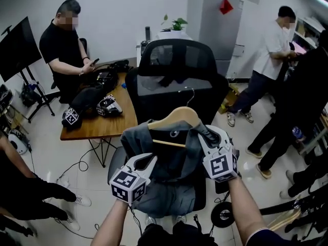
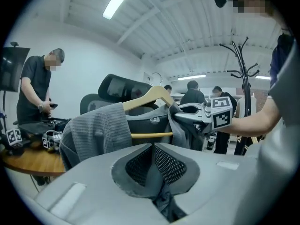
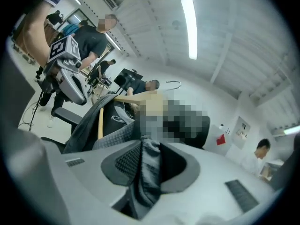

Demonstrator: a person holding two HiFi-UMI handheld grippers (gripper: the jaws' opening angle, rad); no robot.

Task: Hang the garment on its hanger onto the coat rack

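- Garment (image 1: 169, 176): grey, draped over a wooden hanger (image 1: 177, 117) and held up in the air between the two grippers, in front of a black chair (image 1: 177, 60).
- Hanger: its metal hook (image 1: 190, 93) points up and is free, caught on nothing. The crossbar shows below the shoulders, with the cloth falling over both ends.
- Left gripper (image 1: 146, 162): low at the garment's left side. Its jaws are pressed together on a fold of dark cloth, which shows pinched between the pads in the left gripper view.
- Right gripper (image 1: 206, 136): higher, at the garment's right shoulder. Its jaws are clamped on a bunch of grey cloth that fills the gap between them in the right gripper view.
- Rack (image 2: 241, 64): a dark stand with curved arms, seen only in the left gripper view, beyond the right gripper and well apart from the hanger. The garment is not on it.
- Table (image 1: 102, 126): wooden, left of the chair, with dark gear on it; a person in black stands behind it.
- More people stand at the right side of the room.
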